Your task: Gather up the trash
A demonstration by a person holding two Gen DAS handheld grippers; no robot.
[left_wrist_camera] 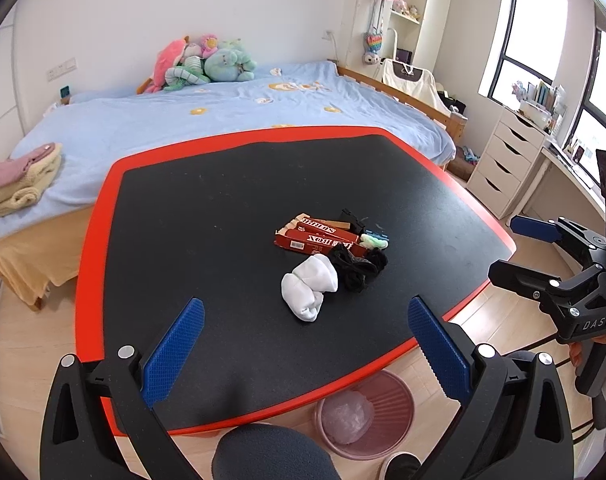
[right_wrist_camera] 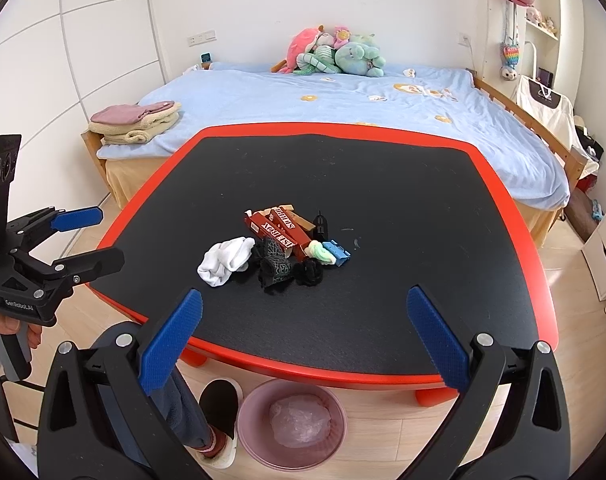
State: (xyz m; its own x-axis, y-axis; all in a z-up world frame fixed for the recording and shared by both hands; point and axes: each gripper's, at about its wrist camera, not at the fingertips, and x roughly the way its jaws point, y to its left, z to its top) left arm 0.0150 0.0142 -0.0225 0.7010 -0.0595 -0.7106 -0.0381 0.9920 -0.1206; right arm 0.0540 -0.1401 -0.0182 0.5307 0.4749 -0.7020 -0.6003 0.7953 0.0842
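A small pile lies mid-table on the black, red-rimmed table [left_wrist_camera: 223, 208] [right_wrist_camera: 423, 208]: a red cardboard box [left_wrist_camera: 319, 238] [right_wrist_camera: 277, 230], a white sock [left_wrist_camera: 309, 286] [right_wrist_camera: 225, 262], black socks [left_wrist_camera: 353, 266] [right_wrist_camera: 277, 270], a green-and-blue item [left_wrist_camera: 375, 240] [right_wrist_camera: 329, 254] and a small black clip [left_wrist_camera: 351, 216] [right_wrist_camera: 321, 224]. A pink bin [left_wrist_camera: 365, 414] [right_wrist_camera: 293, 424] with a clear bag stands on the floor under the near edge. My left gripper [left_wrist_camera: 305, 344] [right_wrist_camera: 89, 236] is open and empty over the near table edge. My right gripper [right_wrist_camera: 303, 336] [left_wrist_camera: 515, 248] is open and empty, also short of the pile.
A bed [left_wrist_camera: 183, 120] [right_wrist_camera: 343, 96] with plush toys and folded towels stands behind the table. White drawers [left_wrist_camera: 507, 160] are at the right. The person's knee [left_wrist_camera: 271, 456] and slippered foot [right_wrist_camera: 219, 404] are by the bin.
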